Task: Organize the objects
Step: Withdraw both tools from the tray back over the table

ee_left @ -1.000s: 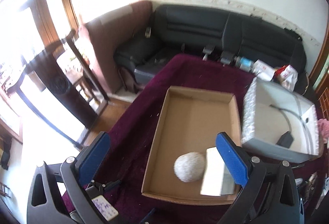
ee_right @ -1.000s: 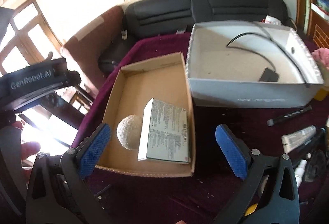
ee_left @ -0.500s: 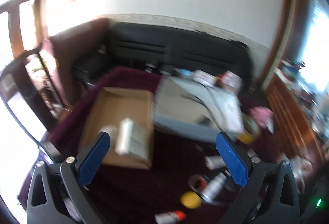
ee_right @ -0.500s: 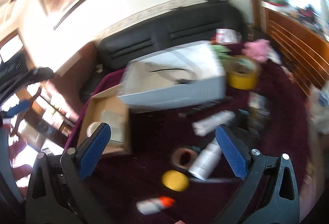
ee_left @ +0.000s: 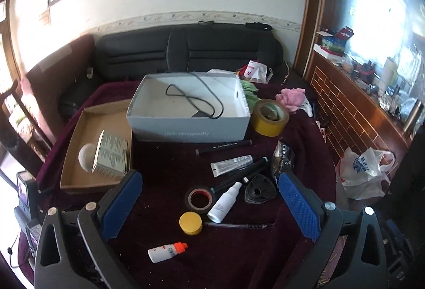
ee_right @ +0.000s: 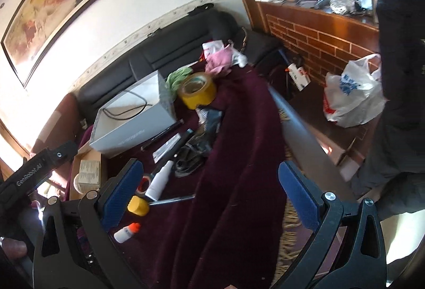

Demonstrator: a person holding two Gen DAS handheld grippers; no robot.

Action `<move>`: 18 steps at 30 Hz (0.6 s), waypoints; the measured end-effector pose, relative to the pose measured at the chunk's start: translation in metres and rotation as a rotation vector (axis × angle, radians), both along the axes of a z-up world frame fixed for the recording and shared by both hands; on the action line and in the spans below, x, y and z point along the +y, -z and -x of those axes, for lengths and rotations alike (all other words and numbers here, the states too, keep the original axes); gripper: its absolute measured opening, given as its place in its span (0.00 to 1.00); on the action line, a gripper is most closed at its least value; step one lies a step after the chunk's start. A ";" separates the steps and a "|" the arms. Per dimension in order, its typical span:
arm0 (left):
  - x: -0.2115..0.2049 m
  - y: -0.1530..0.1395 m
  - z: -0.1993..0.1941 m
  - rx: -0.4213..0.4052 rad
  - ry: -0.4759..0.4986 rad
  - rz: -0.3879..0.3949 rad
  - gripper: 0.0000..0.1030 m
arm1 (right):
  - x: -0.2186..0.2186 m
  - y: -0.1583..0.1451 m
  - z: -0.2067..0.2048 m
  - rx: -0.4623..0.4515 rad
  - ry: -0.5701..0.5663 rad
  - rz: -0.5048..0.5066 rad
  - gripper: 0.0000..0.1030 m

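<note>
We hold both grippers above the near edge of the worktop, which is draped in a dark purple cloth, and neither carries anything: the left gripper has its jaws spread wide, and the right gripper has its jaws just as wide. Some things are already sorted: a ball and a small carton lie in the cardboard tray, and a black cable lies in the grey box beside it. The loose clutter is what remains, and it sits straight ahead of the left jaws: a yellow cap, a roll of black tape and a white spray bottle, whose long axis slants from near-left to far-right, nozzle away from us. A small white bottle with an orange cap lies nearest, on its side, running left to right. From the right wrist view these same things fall off to the left of the jaws, so we judge the left hand the better placed for the next pick.
</note>
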State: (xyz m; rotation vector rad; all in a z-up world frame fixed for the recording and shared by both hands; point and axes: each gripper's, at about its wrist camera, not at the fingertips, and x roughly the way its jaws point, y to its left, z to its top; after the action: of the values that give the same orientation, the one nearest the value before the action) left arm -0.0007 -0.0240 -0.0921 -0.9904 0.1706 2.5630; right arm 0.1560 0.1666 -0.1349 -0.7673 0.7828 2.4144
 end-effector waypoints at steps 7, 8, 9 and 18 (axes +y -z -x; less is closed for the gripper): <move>-0.031 0.000 0.017 0.000 -0.030 0.013 1.00 | 0.006 -0.002 -0.019 0.000 0.011 -0.023 1.00; -0.038 0.002 0.022 -0.011 -0.034 0.012 1.00 | 0.007 0.000 -0.020 -0.005 0.013 -0.023 1.00; -0.046 0.004 0.027 -0.026 -0.036 0.005 1.00 | 0.008 0.003 -0.019 -0.011 0.011 -0.019 1.00; -0.075 0.035 0.037 -0.106 -0.001 0.045 1.00 | 0.005 0.031 -0.001 -0.062 -0.045 0.007 1.00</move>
State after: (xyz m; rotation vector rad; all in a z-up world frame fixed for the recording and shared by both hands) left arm -0.0380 -0.0989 -0.1273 -1.1399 0.1991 2.5107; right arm 0.1571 0.1715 -0.1660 -0.8669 0.7574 2.4165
